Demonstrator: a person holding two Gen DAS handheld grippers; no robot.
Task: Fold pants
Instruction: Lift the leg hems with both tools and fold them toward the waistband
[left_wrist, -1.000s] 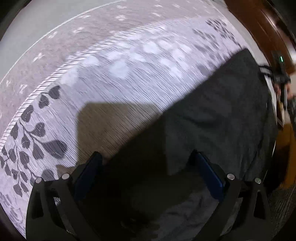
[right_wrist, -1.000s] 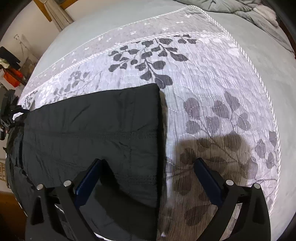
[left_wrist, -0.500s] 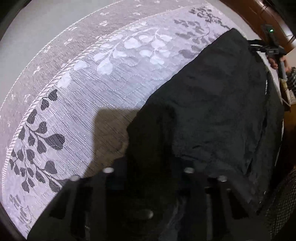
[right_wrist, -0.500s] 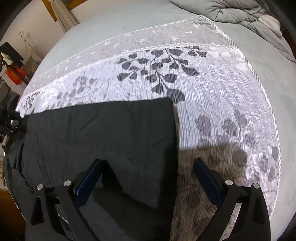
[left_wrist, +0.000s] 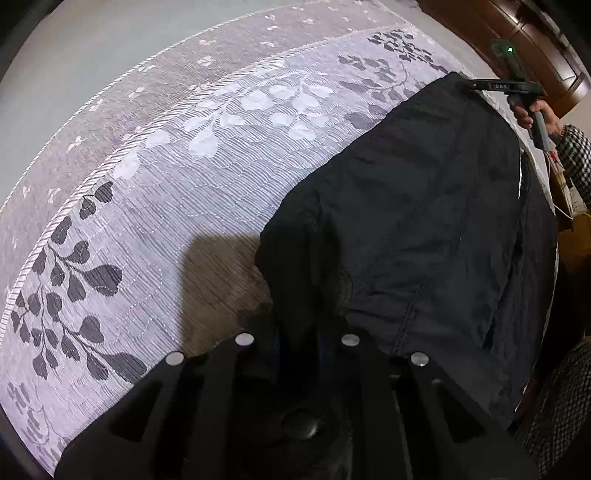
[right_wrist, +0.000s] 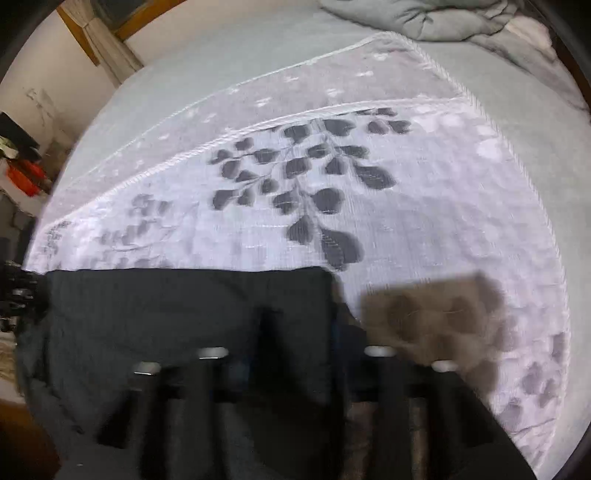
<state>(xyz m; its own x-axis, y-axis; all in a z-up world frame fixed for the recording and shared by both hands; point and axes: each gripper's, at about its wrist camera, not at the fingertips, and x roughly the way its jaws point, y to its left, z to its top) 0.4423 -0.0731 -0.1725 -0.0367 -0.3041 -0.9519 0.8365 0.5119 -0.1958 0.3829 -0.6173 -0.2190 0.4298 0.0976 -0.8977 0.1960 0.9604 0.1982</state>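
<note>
The black pants (left_wrist: 424, 221) lie flat on the leaf-patterned bedspread (left_wrist: 184, 184). The left gripper (left_wrist: 295, 332) is clamped on one corner; the right gripper (right_wrist: 291, 350) is closing on the other — a thin pinch there could slip and skew the fold.

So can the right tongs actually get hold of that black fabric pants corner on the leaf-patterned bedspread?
Probably yes. The right tongs are closing with the corner of the black fabric pants between their jaws. Nothing else lies on the leaf-patterned bedspread there to block them, though blur hides whether the grip is firm.
</note>
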